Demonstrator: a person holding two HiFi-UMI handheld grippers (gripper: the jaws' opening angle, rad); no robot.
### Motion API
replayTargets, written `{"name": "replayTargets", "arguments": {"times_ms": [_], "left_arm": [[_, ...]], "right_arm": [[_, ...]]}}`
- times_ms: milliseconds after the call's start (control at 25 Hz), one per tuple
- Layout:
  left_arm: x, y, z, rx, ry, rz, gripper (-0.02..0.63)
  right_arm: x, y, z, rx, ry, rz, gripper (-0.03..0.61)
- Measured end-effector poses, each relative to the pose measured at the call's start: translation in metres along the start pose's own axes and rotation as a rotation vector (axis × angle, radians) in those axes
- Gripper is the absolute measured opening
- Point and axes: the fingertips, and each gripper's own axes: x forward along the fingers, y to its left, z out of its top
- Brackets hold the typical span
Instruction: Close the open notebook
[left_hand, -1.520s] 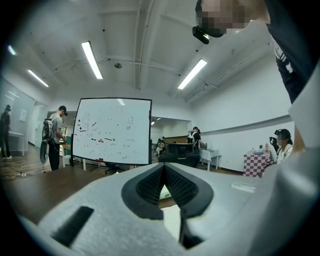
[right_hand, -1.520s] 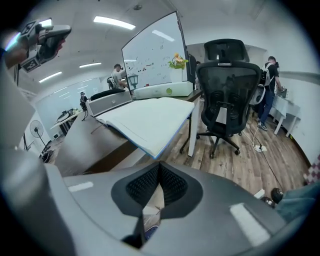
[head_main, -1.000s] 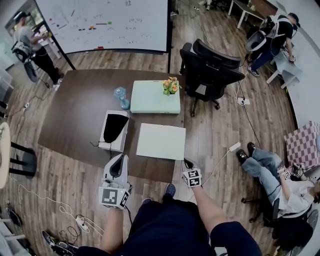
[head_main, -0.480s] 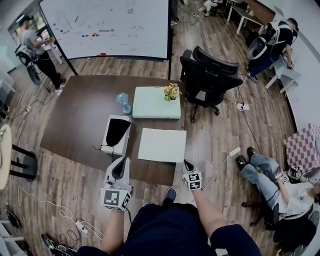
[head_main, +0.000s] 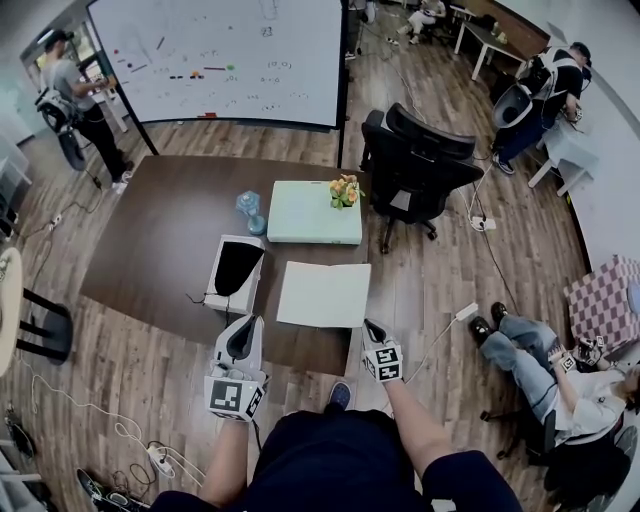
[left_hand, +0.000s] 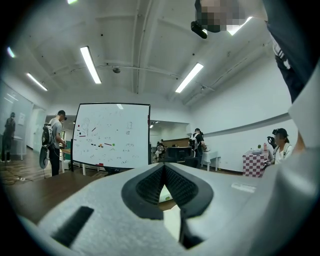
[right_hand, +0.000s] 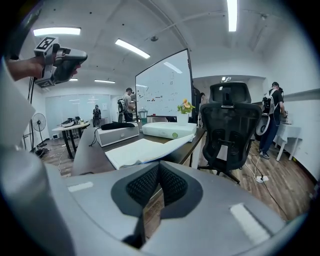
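- Since the open white paper notebook (head_main: 323, 294) lies flat on the dark brown wooden table (head_main: 160, 230), close to its near edge and right side, I judge it light and floppy. Its thin leaves will bend and slide rather than lift like a board.
- The white box with a black top (head_main: 236, 270) sits just beside the notebook at 9 o'clock. A pale green flat box (head_main: 314, 212) sits near it at 12 o'clock. There is little free room on the left to swing a page, so I would keep any sweep low.
- I would take hold at an outer page edge, not the spine. The right-hand edge runs along the table's right side, and in the right gripper view (right_hand: 145, 149) it looks the easiest place to slip a jaw under. A firm pinch could crease the paper, and a single leaf may peel away from the rest.
- The left gripper (head_main: 244, 325) hangs at 7 o'clock from the notebook, at the table's near edge. Its own view (left_hand: 164, 172) shows the ribbed pads meeting at the tips, with nothing between them and nothing touched.
- The right gripper (head_main: 372, 326) sits at 5 o'clock from the notebook, just off the near right corner. Its pads (right_hand: 159, 172) are also pressed together and empty, and the notebook lies ahead, apart from them. By my reckoning both tongs must open before either can take a page.
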Motion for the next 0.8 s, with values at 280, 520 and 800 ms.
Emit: {"name": "replayTargets", "arguments": {"times_ms": [280,520,800], "left_arm": [[-0.007,0.002,0.000,-0.016,-0.008,0.009,-0.005],[-0.013,0.005,-0.001,-0.020,-0.010,0.017,-0.005],[-0.018,0.005,0.002,-0.020,-0.018,0.021,-0.005]], "right_arm": [[0.002,0.012,0.019,-0.068,-0.017,0.024,0.008],[0.003,0.023,0.035,-0.089,-0.039,0.037,0.008],[0.004,0.033,0.051,-0.164,-0.052,0.043,0.008]]}}
